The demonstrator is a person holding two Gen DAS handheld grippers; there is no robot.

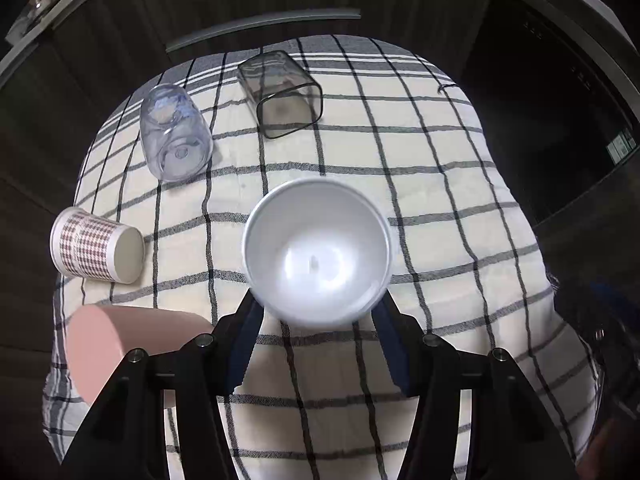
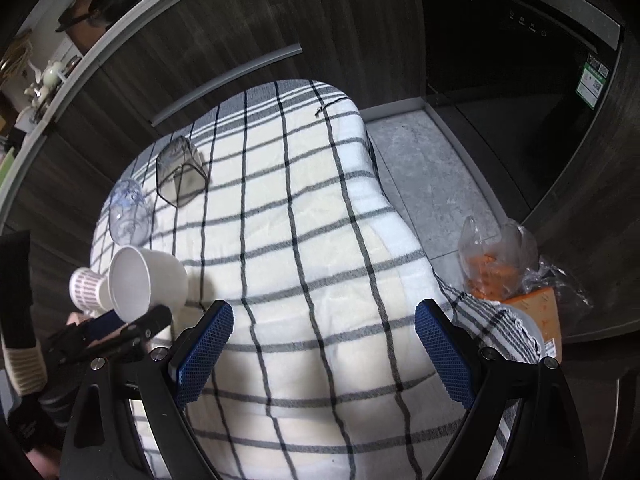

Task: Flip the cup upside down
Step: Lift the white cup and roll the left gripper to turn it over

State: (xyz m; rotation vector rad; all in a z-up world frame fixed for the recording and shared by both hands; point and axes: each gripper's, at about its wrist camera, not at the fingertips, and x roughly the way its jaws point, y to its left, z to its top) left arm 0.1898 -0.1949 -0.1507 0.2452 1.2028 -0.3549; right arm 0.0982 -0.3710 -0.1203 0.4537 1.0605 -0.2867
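Observation:
My left gripper (image 1: pixel 318 308) is shut on a white cup (image 1: pixel 316 252), its mouth facing the camera, held above the checked cloth (image 1: pixel 440 240). In the right wrist view the white cup (image 2: pixel 146 278) is tilted on its side in the left gripper (image 2: pixel 132 322) at the left. My right gripper (image 2: pixel 324 340) is open and empty over the cloth (image 2: pixel 320 240).
On the cloth lie a clear glass (image 1: pixel 174 132), a smoky square tumbler (image 1: pixel 280 94), a patterned paper cup (image 1: pixel 96 246) and a pink cup (image 1: pixel 120 348). A plastic bag with orange contents (image 2: pixel 496 264) sits right of the table. Dark cabinets stand behind.

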